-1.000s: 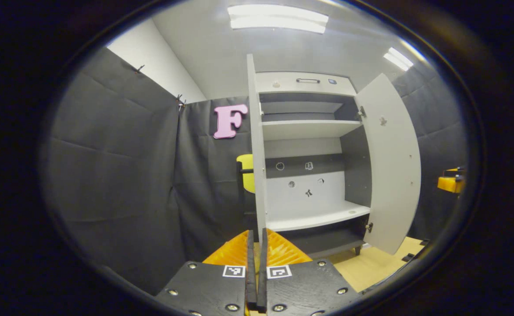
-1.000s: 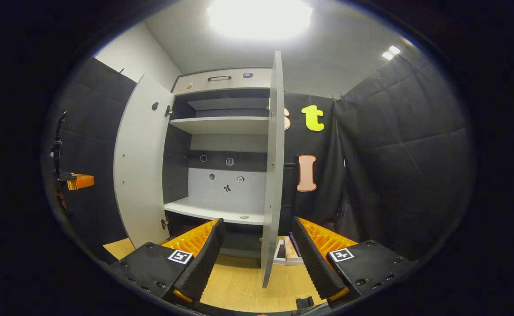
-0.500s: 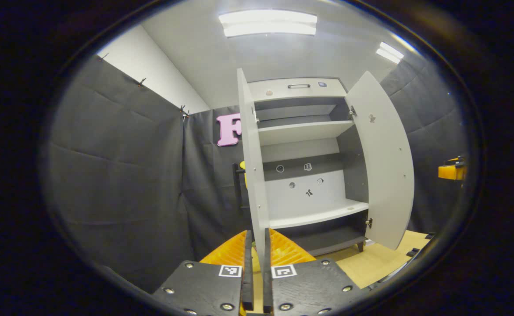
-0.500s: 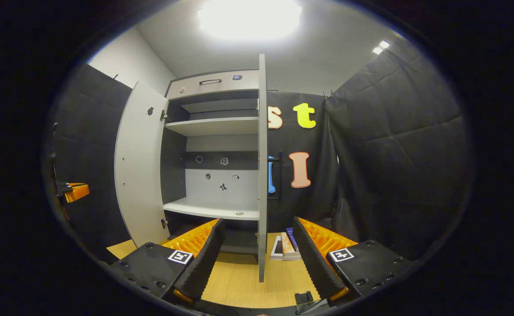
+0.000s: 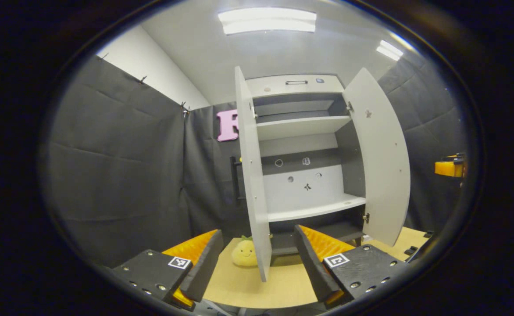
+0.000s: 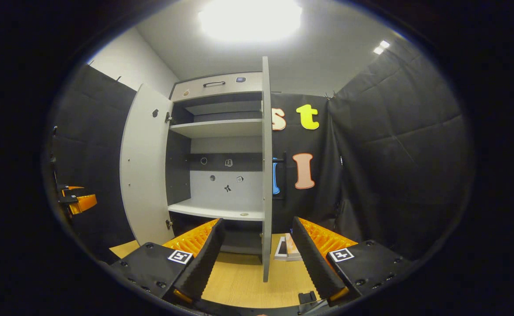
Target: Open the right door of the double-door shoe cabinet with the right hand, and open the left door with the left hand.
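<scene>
Both doors of the shoe cabinet [image 5: 301, 83] stand swung out. The left door [image 5: 251, 175] sits edge-on between the spread fingers of the left gripper [image 5: 257, 259], seemingly untouched. The right door [image 6: 265, 175] stands likewise between the right gripper [image 6: 257, 259] and its parted fingers.

Black cloth walls [image 5: 121, 166], white ceiling lights [image 5: 268, 20], wooden floor [image 6: 239, 281].
</scene>
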Tool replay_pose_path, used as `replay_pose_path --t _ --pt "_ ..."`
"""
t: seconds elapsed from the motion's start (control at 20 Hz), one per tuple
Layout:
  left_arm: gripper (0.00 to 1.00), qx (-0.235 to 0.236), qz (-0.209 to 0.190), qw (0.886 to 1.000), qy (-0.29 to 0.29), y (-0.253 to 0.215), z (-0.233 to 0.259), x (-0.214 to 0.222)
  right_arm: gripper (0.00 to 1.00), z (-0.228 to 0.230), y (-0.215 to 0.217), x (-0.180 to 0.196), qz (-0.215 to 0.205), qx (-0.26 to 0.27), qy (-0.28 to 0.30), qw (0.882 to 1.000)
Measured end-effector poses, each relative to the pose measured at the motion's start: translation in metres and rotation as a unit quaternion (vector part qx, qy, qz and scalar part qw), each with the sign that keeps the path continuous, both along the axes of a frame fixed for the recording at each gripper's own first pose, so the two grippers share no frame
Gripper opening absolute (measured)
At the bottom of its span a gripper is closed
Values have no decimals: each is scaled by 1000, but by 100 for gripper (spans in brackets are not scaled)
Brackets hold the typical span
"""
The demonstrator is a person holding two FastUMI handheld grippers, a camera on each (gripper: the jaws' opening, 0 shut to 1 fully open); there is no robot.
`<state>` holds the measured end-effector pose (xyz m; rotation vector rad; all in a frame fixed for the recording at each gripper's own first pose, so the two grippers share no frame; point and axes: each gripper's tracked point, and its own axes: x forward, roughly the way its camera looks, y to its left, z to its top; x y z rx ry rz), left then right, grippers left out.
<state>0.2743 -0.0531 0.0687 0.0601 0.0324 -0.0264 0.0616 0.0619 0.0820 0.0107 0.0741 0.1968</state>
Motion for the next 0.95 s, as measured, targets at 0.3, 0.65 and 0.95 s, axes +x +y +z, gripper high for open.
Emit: replay_pose_path --t 0.3,0.65,0.95 --pt "95 -13 36 999 4 16 -8 -8 97 2 0 3 -5 -1 -9 1000" --pt "95 -7 48 999 -3 19 -9 -11 97 2 -1 9 -8 8 -9 1000" --pt "95 -8 50 999 3 18 -13 -8 91 -2 -2 10 -11 -16 -13 1000"
